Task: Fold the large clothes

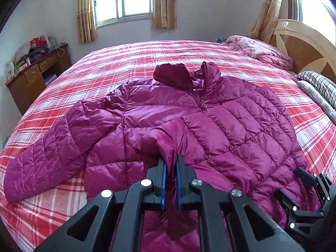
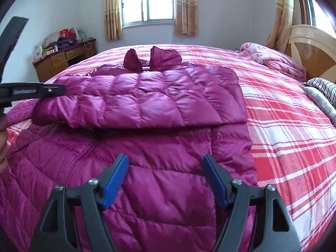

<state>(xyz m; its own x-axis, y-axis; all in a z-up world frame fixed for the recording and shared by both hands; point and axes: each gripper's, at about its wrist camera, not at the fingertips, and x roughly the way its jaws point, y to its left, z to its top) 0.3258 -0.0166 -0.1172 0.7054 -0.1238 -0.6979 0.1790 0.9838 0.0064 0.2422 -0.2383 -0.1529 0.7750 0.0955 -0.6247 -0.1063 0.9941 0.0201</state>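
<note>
A magenta quilted hooded jacket [image 1: 231, 121] lies front up on the bed, hood toward the far side. Its left sleeve [image 1: 48, 159] stretches out over the bedspread. Its right sleeve [image 2: 147, 103] is folded across the chest. My left gripper [image 1: 170, 159] is shut on the end of that folded sleeve [image 1: 168, 138], lifted a little above the body. My right gripper [image 2: 166, 161] is open and empty above the jacket's lower right front [image 2: 168, 189]. It also shows in the left wrist view [image 1: 304, 178], low at the right.
A red and white plaid bedspread [image 2: 283, 136] covers the bed. A pink quilt [image 1: 262, 50] and striped pillows [image 1: 321, 86] lie by the wooden headboard [image 1: 304, 46] at the right. A cluttered wooden desk [image 1: 35, 73] stands at the far left by the wall.
</note>
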